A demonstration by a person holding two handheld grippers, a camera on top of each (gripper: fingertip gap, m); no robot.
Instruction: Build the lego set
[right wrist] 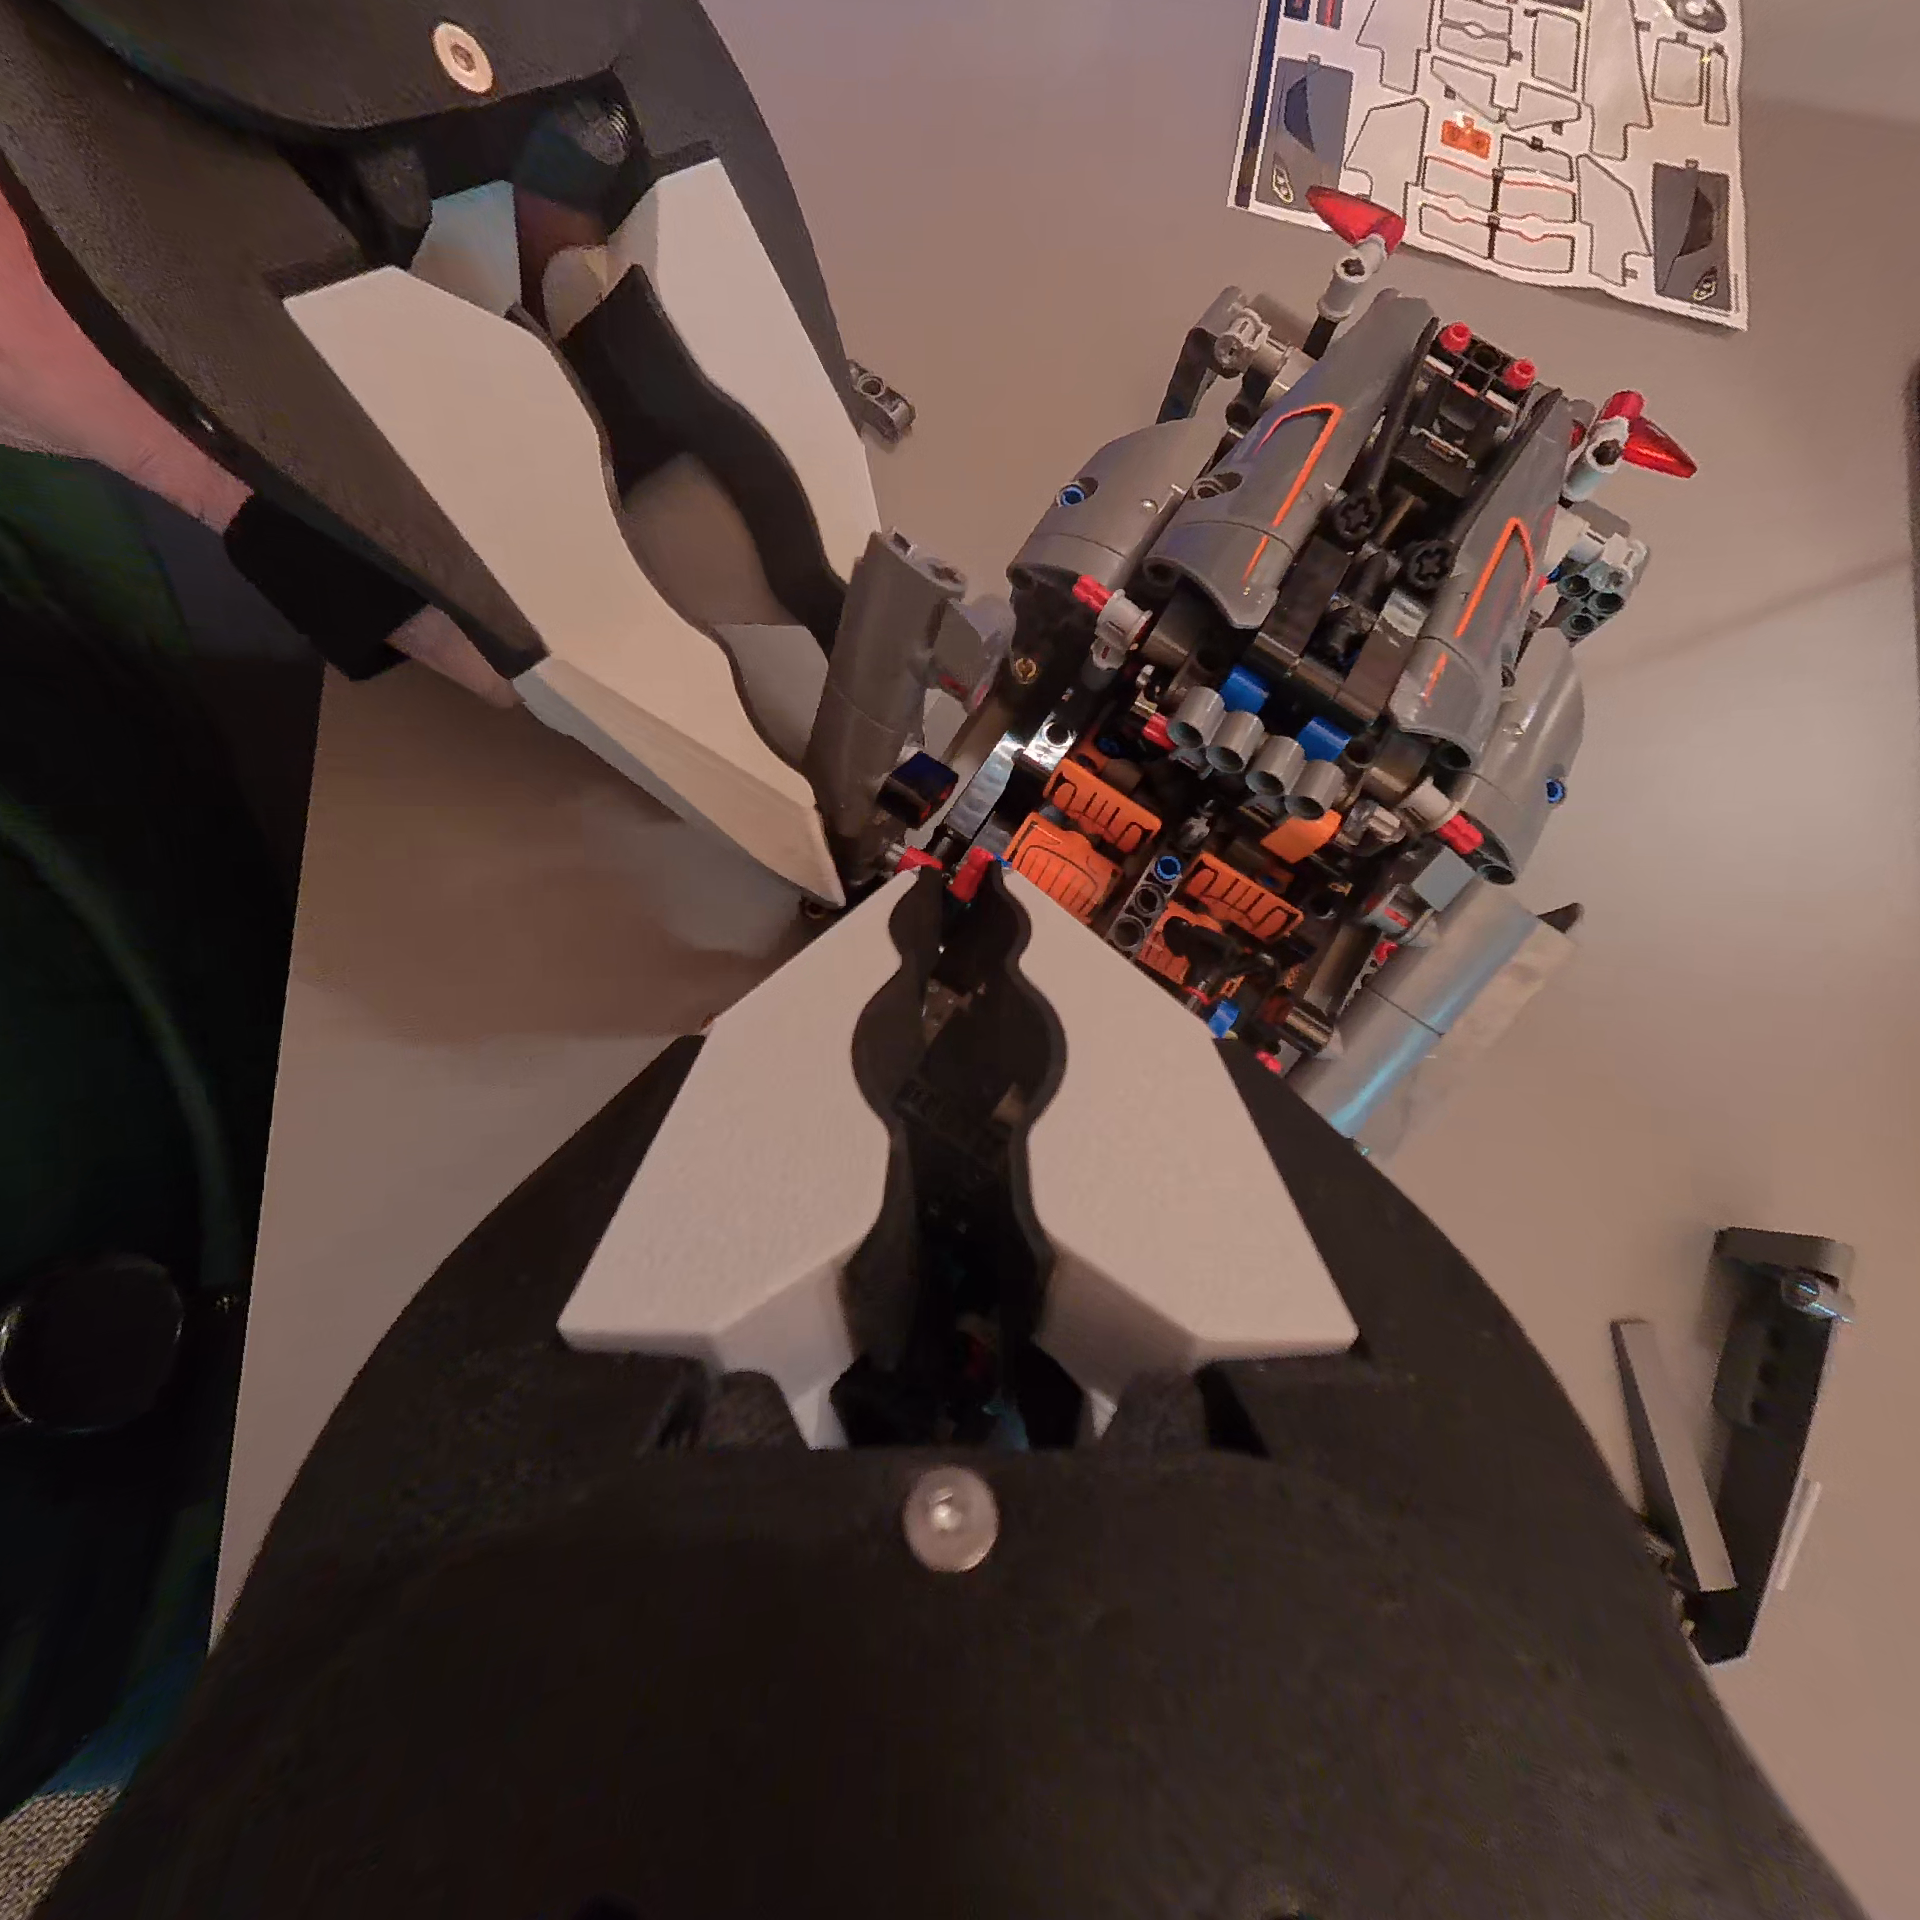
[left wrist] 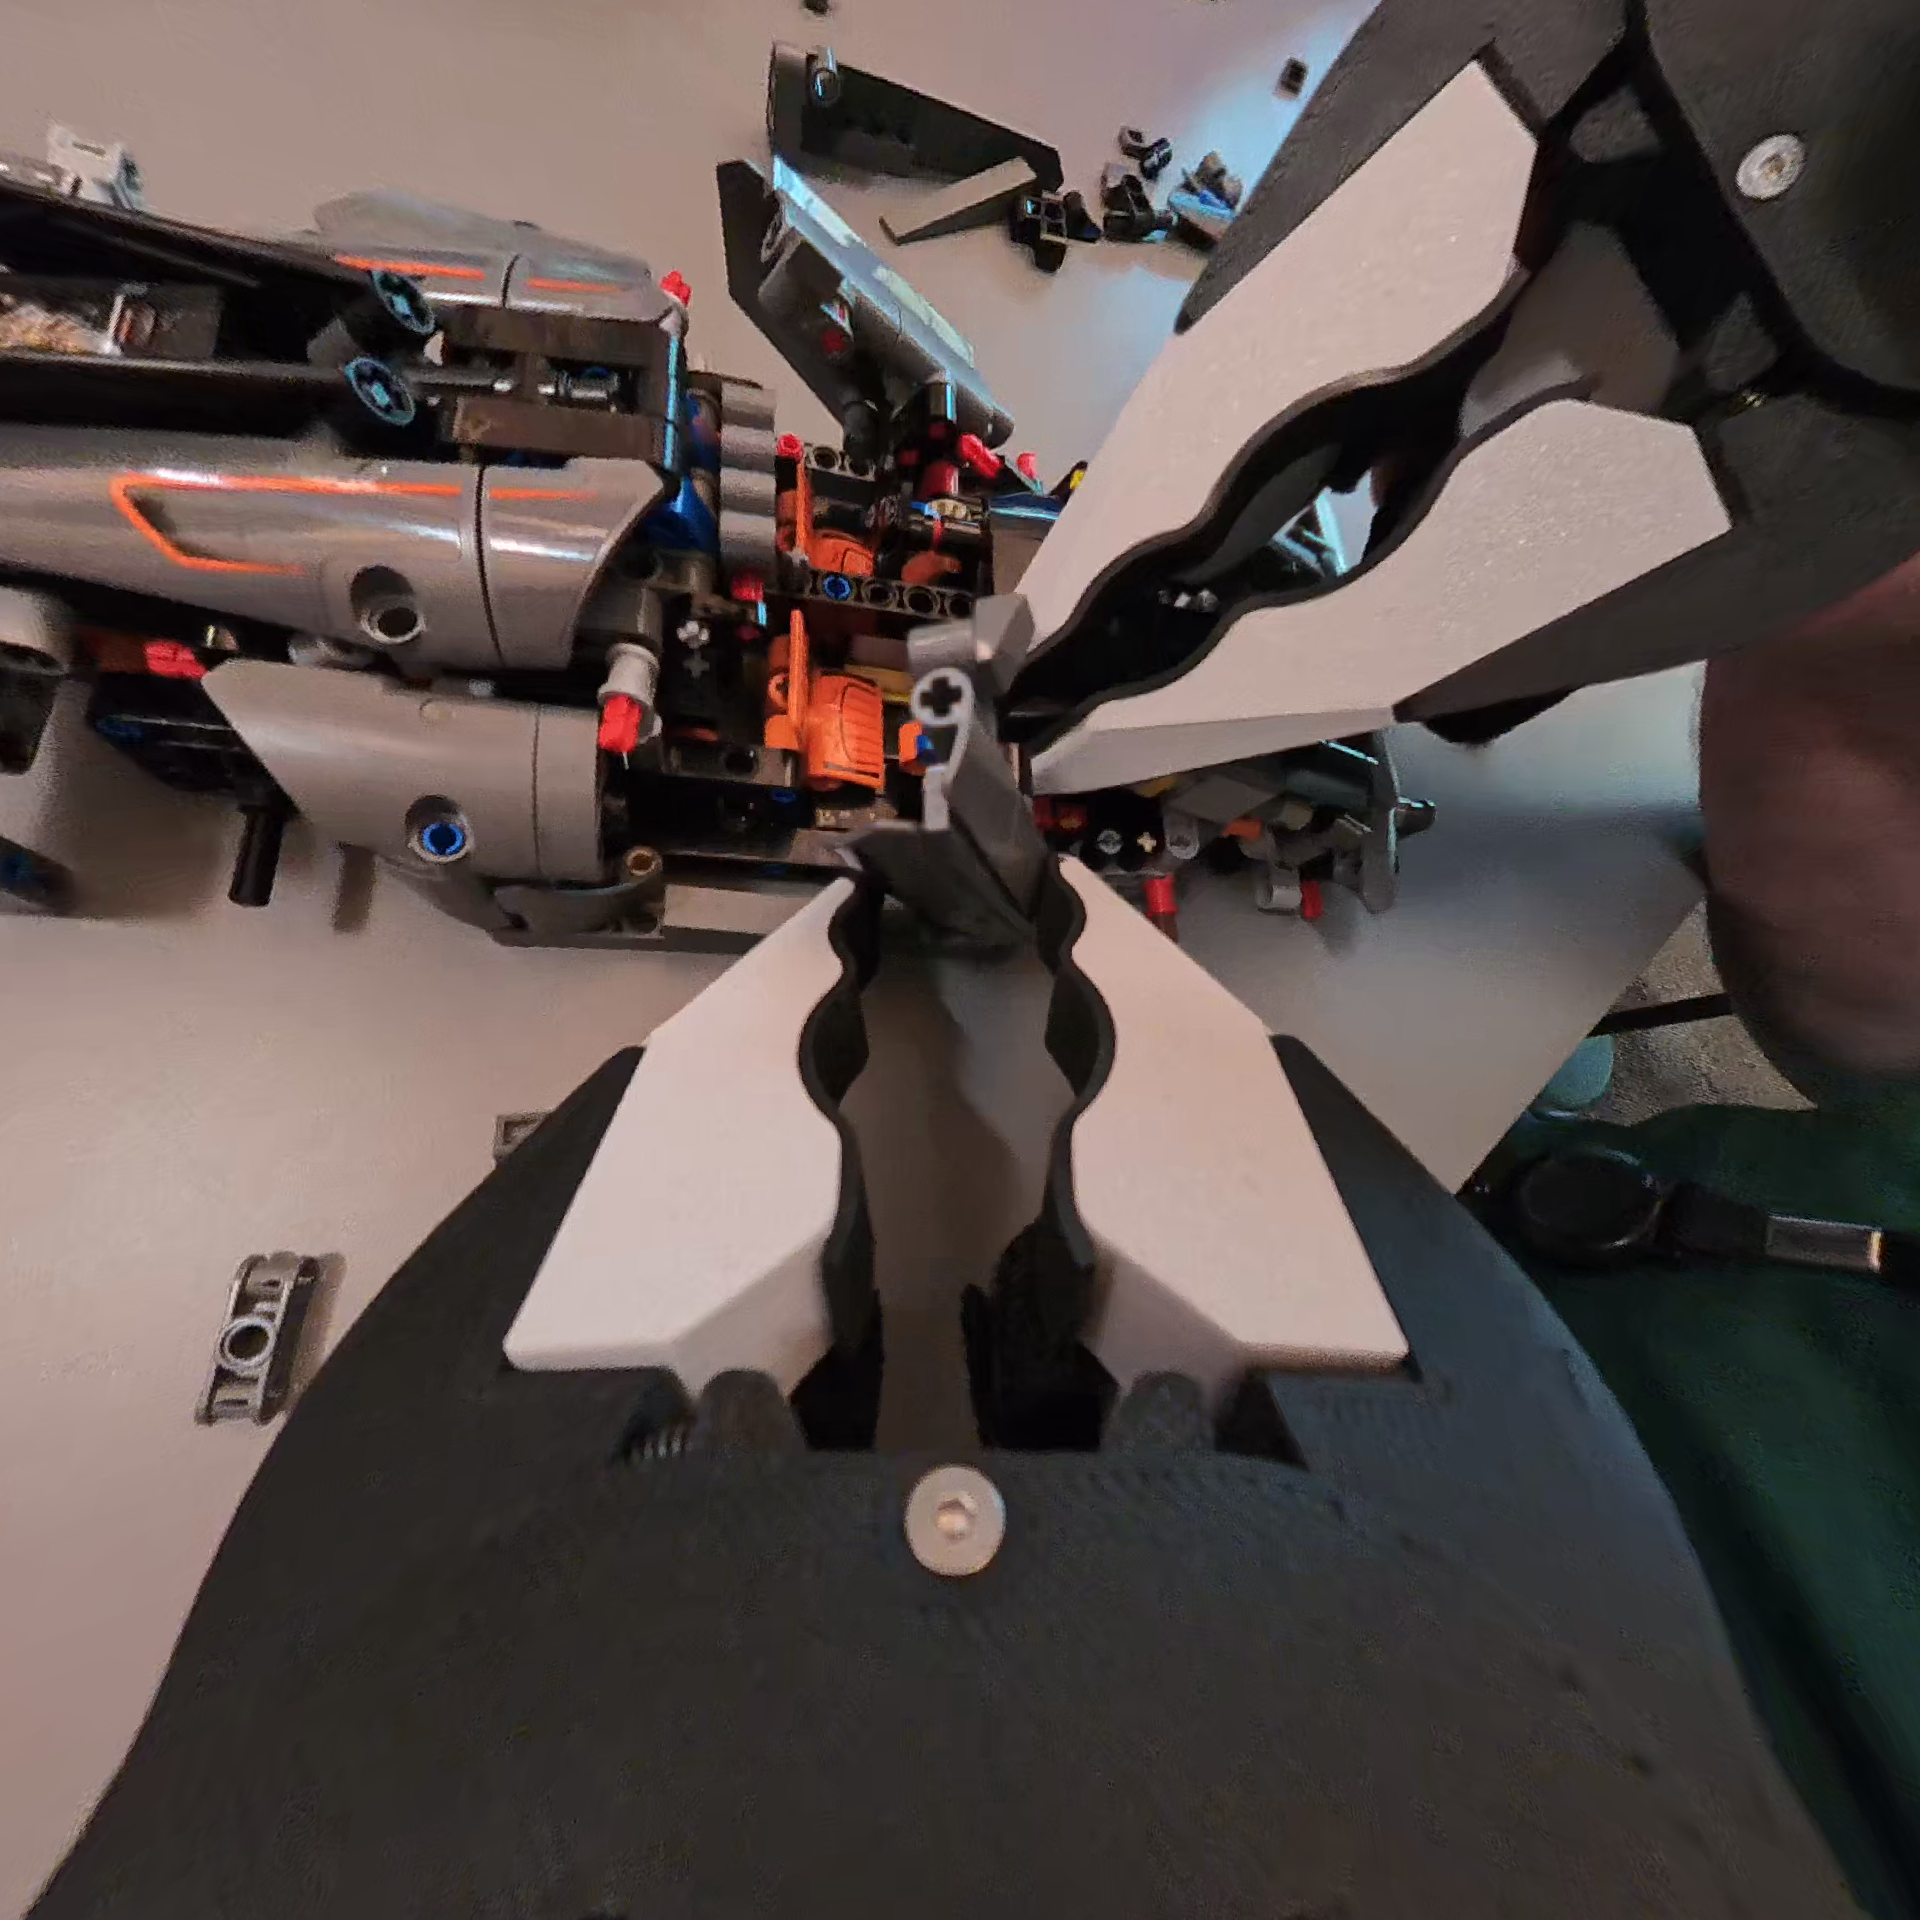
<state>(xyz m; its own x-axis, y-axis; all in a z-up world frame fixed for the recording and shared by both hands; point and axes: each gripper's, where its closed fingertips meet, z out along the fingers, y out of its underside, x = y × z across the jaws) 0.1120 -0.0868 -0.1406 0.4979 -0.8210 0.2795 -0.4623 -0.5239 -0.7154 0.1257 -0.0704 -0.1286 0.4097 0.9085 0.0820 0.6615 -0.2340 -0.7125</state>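
Both tool tips [left wrist: 951,883] hidden among bricks [left wrist: 831,717]

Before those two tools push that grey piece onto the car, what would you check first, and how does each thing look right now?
1. Left tool grips the grey panel piece: ok, its tips are closed on the piece's lower end.
2. Right tool steadies the car model: ok, it is shut on the model's dark frame by the red pins.
3. Piece lined up with its mount: cannot tell, the joint is hidden behind the tools.
4. Model resting flat on the table: cannot tell, its underside is hidden.
5. Loose grey connector out of the way: ok, it lies apart on the table.
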